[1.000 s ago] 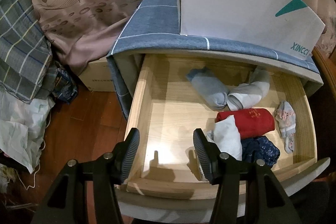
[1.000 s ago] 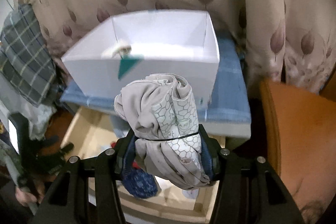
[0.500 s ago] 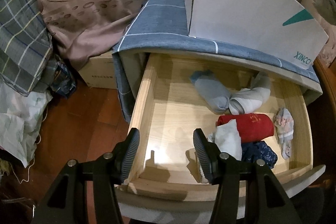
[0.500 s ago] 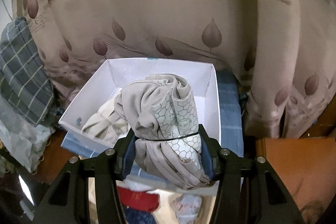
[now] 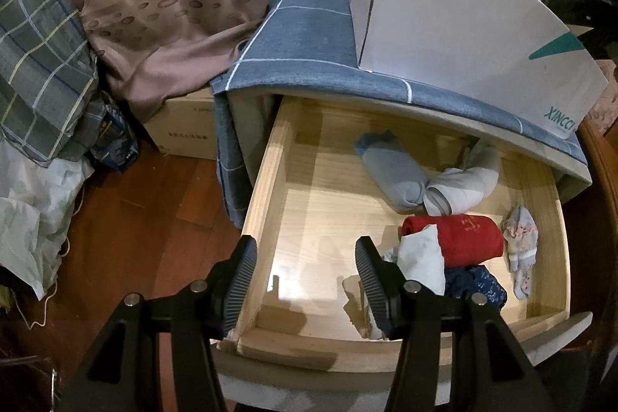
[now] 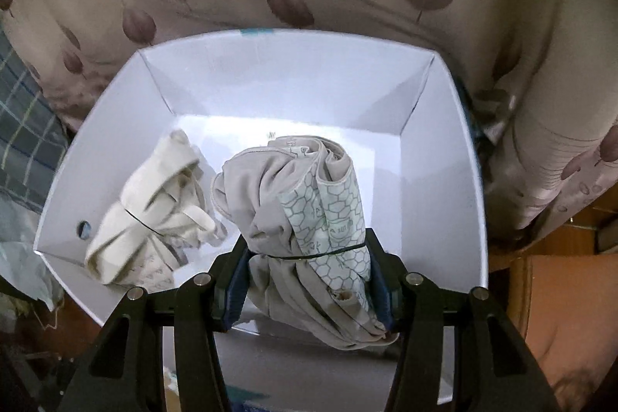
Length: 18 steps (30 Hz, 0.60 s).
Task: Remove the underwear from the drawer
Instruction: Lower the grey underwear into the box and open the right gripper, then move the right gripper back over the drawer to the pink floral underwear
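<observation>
Held bundle: a rolled grey underwear bundle with a pale hexagon-print panel, bound by a thin black band (image 6: 305, 219), is pinched at its middle by the right gripper (image 6: 307, 280), jaws narrowed onto the cloth.
Change: a second ago this bundle hung in front of the box's outer wall, above the drawer; now it hangs over the box's open inside, so the carry across is done.
White cardboard box (image 6: 440, 157): open-topped, standing on the blue checked cloth (image 5: 309, 37) that covers the cabinet top; a cream banded bundle (image 6: 154, 211) already lies inside at the left.
Meaning for the task: this piece is out of the drawer and seemingly ready for release; the free floor to the right of the cream bundle looks like the landing spot.
Pale wooden drawer (image 5: 270, 188): pulled open, with rolled items along its right side, among them a light blue roll (image 5: 394, 176), a white-grey roll (image 5: 459, 188), a red roll (image 5: 463, 238).
Left gripper (image 5: 305, 280): jaws apart around nothing, hovering over the drawer's front left corner, much as it was a second ago.
Remaining: several rolls are left to lift out.
</observation>
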Tool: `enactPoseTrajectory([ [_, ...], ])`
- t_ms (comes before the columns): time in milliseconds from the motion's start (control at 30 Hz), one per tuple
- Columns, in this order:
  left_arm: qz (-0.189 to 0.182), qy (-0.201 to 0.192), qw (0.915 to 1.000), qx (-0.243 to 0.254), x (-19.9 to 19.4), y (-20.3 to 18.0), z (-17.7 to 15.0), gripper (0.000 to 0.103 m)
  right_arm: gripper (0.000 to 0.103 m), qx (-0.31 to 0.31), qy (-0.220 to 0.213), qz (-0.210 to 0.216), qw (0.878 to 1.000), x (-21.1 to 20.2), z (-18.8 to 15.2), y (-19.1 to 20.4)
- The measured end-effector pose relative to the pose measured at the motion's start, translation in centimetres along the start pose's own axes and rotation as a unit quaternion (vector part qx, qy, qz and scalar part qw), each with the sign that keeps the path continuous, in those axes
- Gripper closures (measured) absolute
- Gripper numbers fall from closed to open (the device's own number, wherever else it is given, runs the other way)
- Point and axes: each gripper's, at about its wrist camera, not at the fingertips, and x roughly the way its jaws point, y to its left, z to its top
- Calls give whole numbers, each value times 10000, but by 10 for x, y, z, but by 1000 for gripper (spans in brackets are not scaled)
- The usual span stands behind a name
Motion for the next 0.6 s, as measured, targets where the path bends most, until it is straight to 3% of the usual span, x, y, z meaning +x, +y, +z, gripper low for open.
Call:
enactPoseTrajectory([
  [333,6,10,10000,8,0,0,0,49,49,129,379,-17,9992,13,4,-7],
  [600,4,34,10000,26,2,-2,0,49,47,131,3,80,9999,-15,0,-8],
])
